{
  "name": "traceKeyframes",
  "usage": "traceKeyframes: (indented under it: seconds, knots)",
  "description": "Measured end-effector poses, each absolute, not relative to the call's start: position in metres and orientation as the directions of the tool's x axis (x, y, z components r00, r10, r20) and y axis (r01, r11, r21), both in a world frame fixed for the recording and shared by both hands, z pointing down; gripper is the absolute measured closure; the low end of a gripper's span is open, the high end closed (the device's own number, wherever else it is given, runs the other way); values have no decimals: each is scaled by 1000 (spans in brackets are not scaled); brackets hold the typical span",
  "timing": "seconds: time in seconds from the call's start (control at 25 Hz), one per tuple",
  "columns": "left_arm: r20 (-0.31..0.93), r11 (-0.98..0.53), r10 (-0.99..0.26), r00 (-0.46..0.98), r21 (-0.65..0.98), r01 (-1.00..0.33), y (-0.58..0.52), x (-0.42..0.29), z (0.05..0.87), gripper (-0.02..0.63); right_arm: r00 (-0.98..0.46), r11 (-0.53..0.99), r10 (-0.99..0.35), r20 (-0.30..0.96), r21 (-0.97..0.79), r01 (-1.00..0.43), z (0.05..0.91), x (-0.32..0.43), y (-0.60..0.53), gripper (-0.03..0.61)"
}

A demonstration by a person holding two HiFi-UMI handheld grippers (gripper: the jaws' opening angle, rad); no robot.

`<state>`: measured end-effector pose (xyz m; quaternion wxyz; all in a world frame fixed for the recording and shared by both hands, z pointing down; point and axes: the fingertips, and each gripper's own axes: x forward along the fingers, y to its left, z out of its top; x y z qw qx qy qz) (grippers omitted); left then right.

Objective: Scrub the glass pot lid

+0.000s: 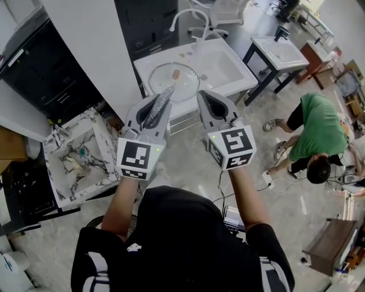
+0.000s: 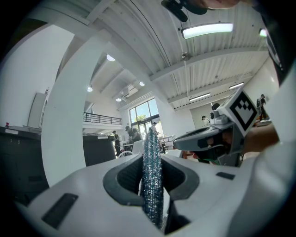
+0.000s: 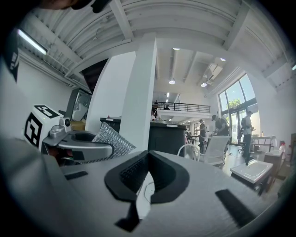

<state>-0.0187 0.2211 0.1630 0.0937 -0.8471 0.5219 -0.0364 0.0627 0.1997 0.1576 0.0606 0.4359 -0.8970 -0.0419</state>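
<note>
The round glass pot lid (image 1: 174,81) lies in the white sink (image 1: 228,65) ahead of me, with a small pinkish knob at its centre. Both grippers are held up in the air, short of the sink and pointing toward it. My left gripper (image 1: 161,98) is shut on a glittery silver-blue scrub cloth (image 1: 158,107), which stands edge-on between its jaws (image 2: 151,173). My right gripper (image 1: 204,97) is shut with nothing in it (image 3: 147,159). From the right gripper view the left gripper (image 3: 83,146) and its scrub cloth (image 3: 113,139) show at the left.
A curved white faucet (image 1: 188,16) stands behind the sink. A marbled basin (image 1: 74,153) sits at the left, beside a black cabinet (image 1: 40,63) and a white pillar (image 1: 91,40). Another sink stand (image 1: 279,51) and a crouching person in green (image 1: 313,134) are at the right.
</note>
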Motion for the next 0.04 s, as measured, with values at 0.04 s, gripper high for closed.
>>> traceKeyframes:
  seconds: [0.04]
  knots:
    - [-36, -439, -890, 454, -197, -877, 221, -18, 163, 534, -612, 616, -787, 72, 126, -777, 158, 63, 200, 581]
